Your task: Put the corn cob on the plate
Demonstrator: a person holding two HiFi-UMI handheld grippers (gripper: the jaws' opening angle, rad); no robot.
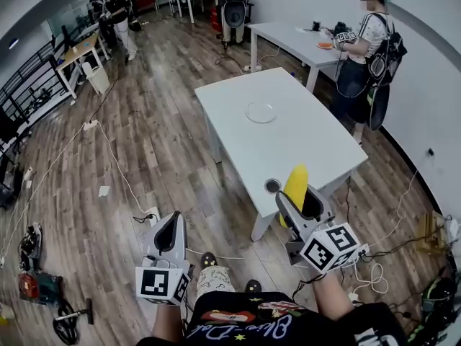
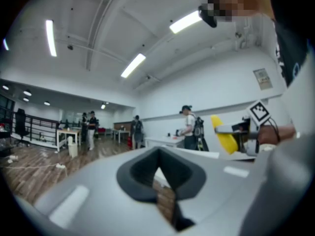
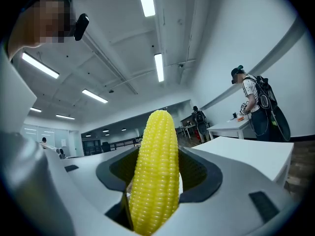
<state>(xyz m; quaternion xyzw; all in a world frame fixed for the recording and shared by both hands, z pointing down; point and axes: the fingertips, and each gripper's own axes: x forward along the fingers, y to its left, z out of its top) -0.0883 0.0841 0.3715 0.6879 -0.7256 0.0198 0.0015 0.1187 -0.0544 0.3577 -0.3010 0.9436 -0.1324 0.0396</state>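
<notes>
In the head view a yellow corn cob [image 1: 296, 183] stands upright in my right gripper [image 1: 300, 202], which is shut on it over the near edge of the white table [image 1: 288, 139]. A clear glass plate [image 1: 260, 112] lies toward the table's far side, well beyond the corn. The right gripper view shows the corn cob [image 3: 156, 173] clamped between the jaws of the right gripper [image 3: 157, 154]. My left gripper [image 1: 171, 225] hangs over the wooden floor left of the table, shut and empty. In the left gripper view its jaws [image 2: 158, 170] meet, and the corn cob [image 2: 223, 133] shows at right.
A small dark-rimmed round cup [image 1: 272, 186] sits on the table just left of the corn. A person [image 1: 367, 56] stands at a second white table [image 1: 295, 38] at back right. Cables [image 1: 115, 164] trail over the wooden floor. More people and tables stand at the far left.
</notes>
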